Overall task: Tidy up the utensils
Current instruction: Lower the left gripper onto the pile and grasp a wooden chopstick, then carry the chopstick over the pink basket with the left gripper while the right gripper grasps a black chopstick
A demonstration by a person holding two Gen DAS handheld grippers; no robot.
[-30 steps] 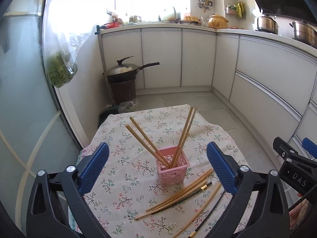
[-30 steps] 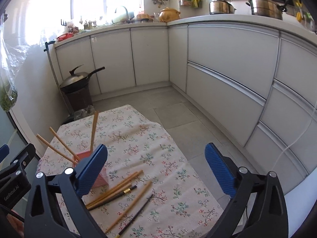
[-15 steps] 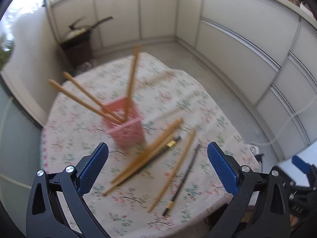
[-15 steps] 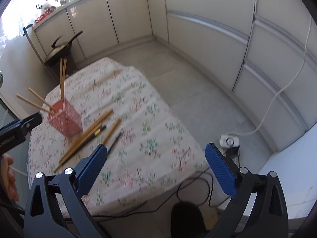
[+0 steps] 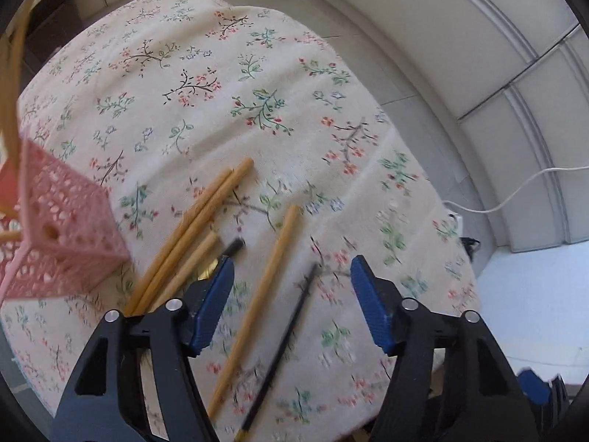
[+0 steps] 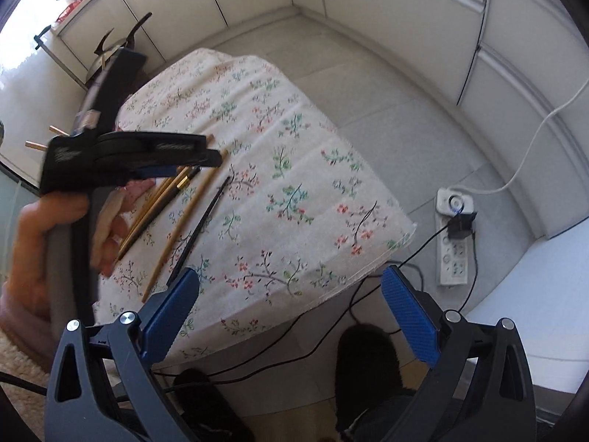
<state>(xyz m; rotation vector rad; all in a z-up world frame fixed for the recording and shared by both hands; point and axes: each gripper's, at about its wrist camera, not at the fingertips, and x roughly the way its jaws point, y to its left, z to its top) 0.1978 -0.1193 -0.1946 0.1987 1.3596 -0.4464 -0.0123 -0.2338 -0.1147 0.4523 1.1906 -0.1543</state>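
Several loose chopsticks lie on the floral tablecloth: a lone wooden chopstick, a thin black chopstick, and a wooden bundle with a black one beside it. A pink lattice holder with chopsticks in it stands at the left. My left gripper is open, low over the lone wooden and black chopsticks. My right gripper is open and empty, off the table's near edge above the floor. In the right wrist view the left gripper and the chopsticks show on the cloth.
White cabinets curve round the room. A power strip with cables lies on the floor right of the table. A wok on a stand is behind the table. Dark slippers are below my right gripper.
My left gripper has dropped down close over the loose chopsticks and narrowed its opening. My right gripper has tilted down and drawn back past the table's edge.
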